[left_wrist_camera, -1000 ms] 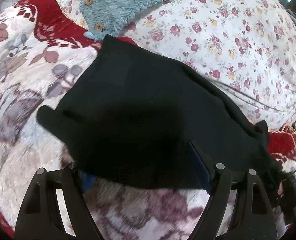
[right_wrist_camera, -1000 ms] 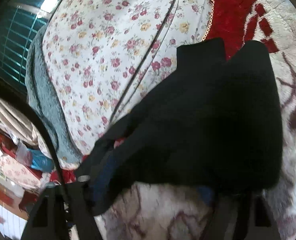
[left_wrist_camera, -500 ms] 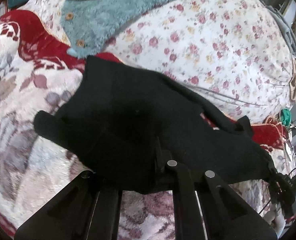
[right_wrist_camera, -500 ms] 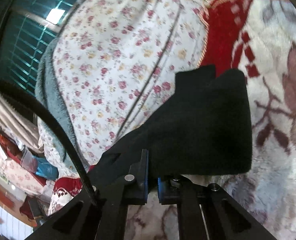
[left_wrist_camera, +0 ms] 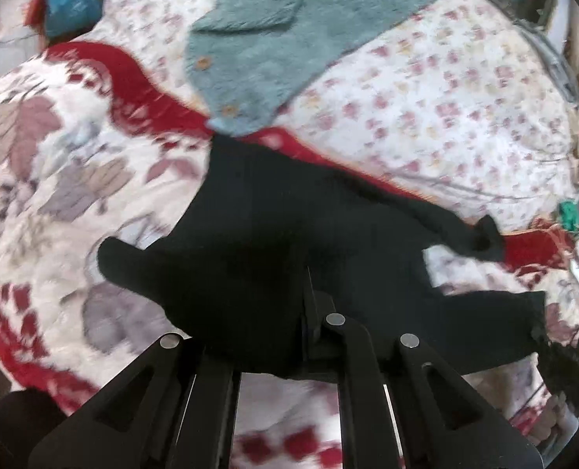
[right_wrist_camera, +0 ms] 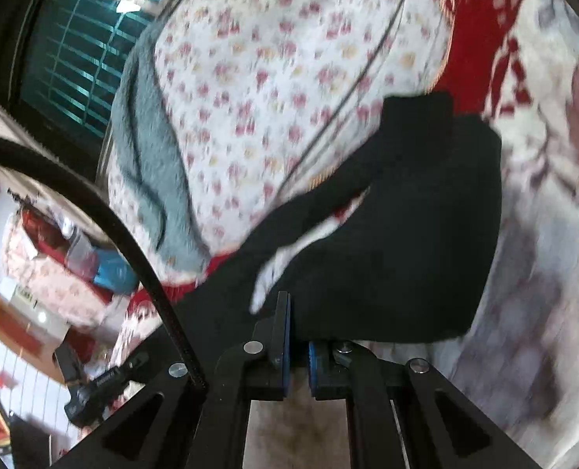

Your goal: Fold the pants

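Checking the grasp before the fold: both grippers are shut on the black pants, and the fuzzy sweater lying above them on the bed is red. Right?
Not quite. The sweater is grey-blue, not red, as the left wrist view shows. The rest holds: the left gripper and right gripper are both shut on the black pants.

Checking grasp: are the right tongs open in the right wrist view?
No, the right tongs are closed on the black fabric pants.
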A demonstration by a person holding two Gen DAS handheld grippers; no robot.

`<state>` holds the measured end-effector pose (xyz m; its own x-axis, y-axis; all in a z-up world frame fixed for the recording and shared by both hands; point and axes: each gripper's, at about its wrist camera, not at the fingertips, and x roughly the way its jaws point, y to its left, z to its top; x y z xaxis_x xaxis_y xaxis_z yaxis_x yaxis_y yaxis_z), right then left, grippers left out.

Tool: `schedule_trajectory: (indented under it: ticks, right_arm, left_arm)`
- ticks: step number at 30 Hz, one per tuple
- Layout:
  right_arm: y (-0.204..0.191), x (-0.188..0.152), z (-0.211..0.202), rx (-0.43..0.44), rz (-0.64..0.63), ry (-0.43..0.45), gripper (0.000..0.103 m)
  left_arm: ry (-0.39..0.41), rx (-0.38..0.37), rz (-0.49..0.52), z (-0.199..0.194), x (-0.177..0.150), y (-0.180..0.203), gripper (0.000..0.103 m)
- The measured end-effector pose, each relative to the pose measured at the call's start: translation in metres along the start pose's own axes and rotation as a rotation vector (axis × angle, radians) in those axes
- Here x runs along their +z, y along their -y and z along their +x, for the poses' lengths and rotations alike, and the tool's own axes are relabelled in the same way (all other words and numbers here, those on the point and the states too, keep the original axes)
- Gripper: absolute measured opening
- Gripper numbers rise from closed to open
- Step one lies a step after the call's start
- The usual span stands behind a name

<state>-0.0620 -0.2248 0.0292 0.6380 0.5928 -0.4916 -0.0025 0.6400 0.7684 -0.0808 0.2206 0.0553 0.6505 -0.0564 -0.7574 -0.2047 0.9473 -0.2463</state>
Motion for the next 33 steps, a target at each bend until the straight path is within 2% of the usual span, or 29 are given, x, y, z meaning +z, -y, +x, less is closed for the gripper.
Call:
schedule_trajectory:
  ticks: [3, 5, 7, 9, 12, 14, 17, 20, 22, 24, 27, 30, 33]
  right_arm:
    - [0.022, -0.019, 0.018, -0.049, 0.052, -0.087, 0.008]
    - [0.030, -0.021, 0.010, -0.001, 0.074, -0.055, 0.010]
    - [0.032, -0.017, -0.002, -0.009, 0.063, -0.039, 0.025]
    - [0.033, -0.012, -0.017, -0.020, 0.037, -0.021, 0.039]
    - [0.038, -0.004, -0.043, -0.066, 0.009, 0.001, 0.041]
    - [0.045, 0.001, -0.054, -0.086, 0.014, 0.017, 0.041]
    - [0.055, 0.007, -0.061, -0.137, 0.026, 0.042, 0.041]
    - [0.066, 0.013, -0.062, -0.116, 0.088, 0.063, 0.041]
    - [0.073, 0.017, -0.062, -0.091, 0.122, 0.077, 0.041]
    - [0.076, 0.026, -0.061, -0.101, 0.126, 0.091, 0.041]
    - [0.081, 0.045, -0.058, -0.115, 0.137, 0.117, 0.042]
    - [0.090, 0.061, -0.054, -0.121, 0.168, 0.117, 0.042]
    - [0.095, 0.069, -0.048, -0.138, 0.162, 0.101, 0.042]
  left_arm:
    - [-0.040, 0.020, 0.024, 0.016, -0.015, -0.005, 0.007]
    - [-0.027, 0.034, 0.065, 0.015, -0.021, 0.001, 0.010]
    - [-0.018, 0.025, 0.081, 0.009, -0.021, 0.004, 0.013]
    - [-0.024, 0.020, 0.079, 0.002, -0.019, 0.001, 0.021]
    - [-0.032, 0.035, 0.080, -0.014, -0.019, -0.001, 0.023]
    - [-0.008, 0.071, 0.116, -0.027, -0.021, 0.004, 0.023]
    - [0.018, 0.082, 0.164, -0.042, -0.023, 0.017, 0.023]
    - [0.035, 0.048, 0.173, -0.054, -0.019, 0.029, 0.023]
    - [0.043, 0.014, 0.184, -0.058, -0.015, 0.043, 0.028]
    - [0.059, -0.036, 0.211, -0.060, -0.013, 0.063, 0.046]
    - [0.078, -0.099, 0.274, -0.063, -0.013, 0.097, 0.047]
    - [0.117, -0.130, 0.322, -0.069, -0.016, 0.125, 0.047]
    - [0.078, -0.220, 0.346, -0.065, -0.015, 0.150, 0.048]
